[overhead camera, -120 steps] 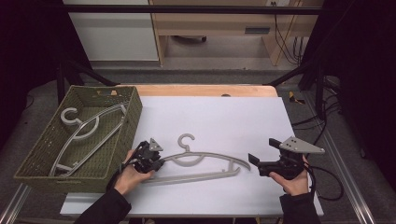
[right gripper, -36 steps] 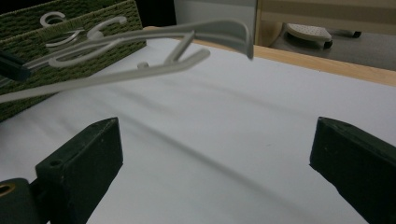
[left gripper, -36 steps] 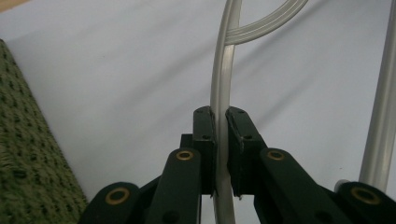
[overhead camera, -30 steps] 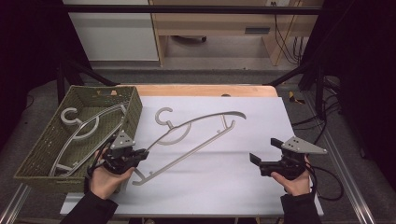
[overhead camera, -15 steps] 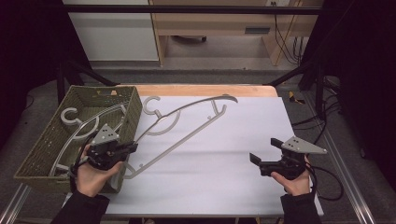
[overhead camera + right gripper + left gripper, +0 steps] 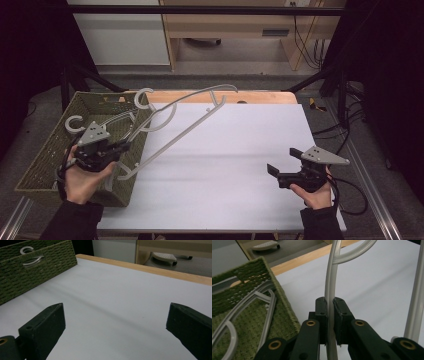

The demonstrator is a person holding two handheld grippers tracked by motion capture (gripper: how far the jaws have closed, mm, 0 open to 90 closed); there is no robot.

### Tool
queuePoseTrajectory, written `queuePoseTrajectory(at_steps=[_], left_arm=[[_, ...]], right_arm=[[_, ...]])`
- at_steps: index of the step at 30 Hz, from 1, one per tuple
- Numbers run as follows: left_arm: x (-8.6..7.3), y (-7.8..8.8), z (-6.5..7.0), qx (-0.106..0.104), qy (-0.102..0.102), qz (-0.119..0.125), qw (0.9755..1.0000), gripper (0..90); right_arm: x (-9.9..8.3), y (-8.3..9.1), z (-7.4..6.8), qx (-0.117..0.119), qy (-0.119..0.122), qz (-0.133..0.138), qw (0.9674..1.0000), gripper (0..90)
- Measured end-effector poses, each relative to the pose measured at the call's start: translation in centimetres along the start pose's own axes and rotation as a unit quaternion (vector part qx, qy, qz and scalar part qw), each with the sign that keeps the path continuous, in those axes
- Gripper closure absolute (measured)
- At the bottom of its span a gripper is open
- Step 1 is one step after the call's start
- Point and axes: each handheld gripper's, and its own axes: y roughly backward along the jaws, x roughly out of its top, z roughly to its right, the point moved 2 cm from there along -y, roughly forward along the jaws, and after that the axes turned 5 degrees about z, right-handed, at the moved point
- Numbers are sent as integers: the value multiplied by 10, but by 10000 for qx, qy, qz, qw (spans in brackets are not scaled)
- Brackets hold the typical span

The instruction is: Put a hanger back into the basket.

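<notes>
My left gripper (image 6: 121, 146) has its jaws clamped tight on the thin arm of a grey hanger (image 6: 187, 127), seen pinched between the pads in the left gripper view (image 6: 330, 315). I hold the hanger tilted in the air, its hook (image 6: 145, 98) over the green basket (image 6: 47, 160), where another hanger (image 6: 75, 122) lies. My right gripper (image 6: 282, 164) hovers over the white table (image 6: 235, 150), jaws wide and empty.
</notes>
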Motion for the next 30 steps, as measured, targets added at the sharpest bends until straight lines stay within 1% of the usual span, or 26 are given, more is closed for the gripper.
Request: queuePoseTrajectory(at_steps=[1, 2, 3, 4, 5, 7, 8, 9, 10, 12, 13, 14, 15, 16, 17, 18, 19, 20, 22, 23, 24, 25, 26, 28, 29, 30], left_arm=[[3, 5, -8, 106, 46, 67, 9999, 825], [3, 5, -8, 106, 46, 67, 9999, 825], [6, 10, -15, 193, 61, 75, 9998, 825], [6, 10, -15, 193, 61, 75, 9998, 825], [9, 15, -23, 272, 52, 73, 9996, 825], [11, 19, -31, 347, 81, 83, 9993, 825], [11, 19, -31, 347, 81, 83, 9993, 825], [13, 22, -39, 421, 44, 61, 9991, 825], [13, 22, -39, 421, 44, 61, 9991, 825], [14, 23, -48, 425, 81, 124, 9990, 825], [14, 23, -56, 432, 127, 127, 9989, 825], [14, 23, -56, 432, 127, 127, 9989, 824], [14, 24, -63, 482, 123, 93, 9987, 824], [14, 24, -63, 482, 123, 93, 9987, 824], [13, 24, -68, 525, 75, 51, 9986, 824], [13, 24, -68, 525, 75, 51, 9986, 824], [12, 23, -74, 540, 81, 34, 9985, 824], [12, 23, -74, 540, 81, 34, 9985, 824], [11, 24, -80, 538, 102, -8, 9985, 824], [9, 24, -85, 590, 82, -39, 9982, 824], [9, 24, -85, 590, 82, -39, 9982, 824], [7, 25, -92, 676, 95, -75, 9976, 824], [7, 25, -92, 676, 95, -75, 9976, 824], [5, 26, -97, 731, 74, -125, 9972, 823], [1, 28, -105, 813, 77, -201, 9965, 823], [1, 28, -105, 813, 77, -201, 9965, 823]], right_arm=[[0, 0, 0, -4, 4, -2, 10000, 25], [0, 0, 0, -4, 4, -2, 10000, 25], [0, 0, 0, -9, 5, -8, 10000, 25], [0, 0, 0, -9, 5, -8, 10000, 25], [0, -1, 0, -11, 0, -20, 10000, 25], [-1, -1, 0, -5, 21, -40, 10000, 25], [-1, -1, 0, -5, 21, -40, 10000, 25], [-1, -1, 0, -8, 23, -44, 10000, 25], [-1, -1, 0, -8, 23, -44, 10000, 25], [-1, -1, 0, -22, -2, -28, 10000, 25], [-1, -1, 0, -14, -3, -24, 10000, 25], [-1, -1, 0, -15, -2, -23, 10000, 25], [-1, -1, 0, -13, -3, -25, 10000, 25], [-1, -1, 0, -13, -3, -25, 10000, 25], [0, -1, 0, -13, -3, -23, 10000, 25], [0, -1, 0, -13, -3, -23, 10000, 25], [-1, -1, 1, -25, -4, -30, 10000, 25], [-1, -1, 1, -25, -4, -30, 10000, 25], [-1, -1, 0, -24, 1, -32, 10000, 25], [-1, -1, 1, -22, -4, -41, 10000, 25], [-1, -1, 1, -24, -5, -41, 10000, 25], [-1, -1, 1, -27, 0, -40, 10000, 25], [-1, -1, 1, -27, 0, -40, 10000, 25], [-1, -1, 1, -25, -7, -36, 10000, 25], [-1, -1, 1, -27, -3, -37, 10000, 25], [-1, -1, 1, -29, -2, -35, 10000, 25]])
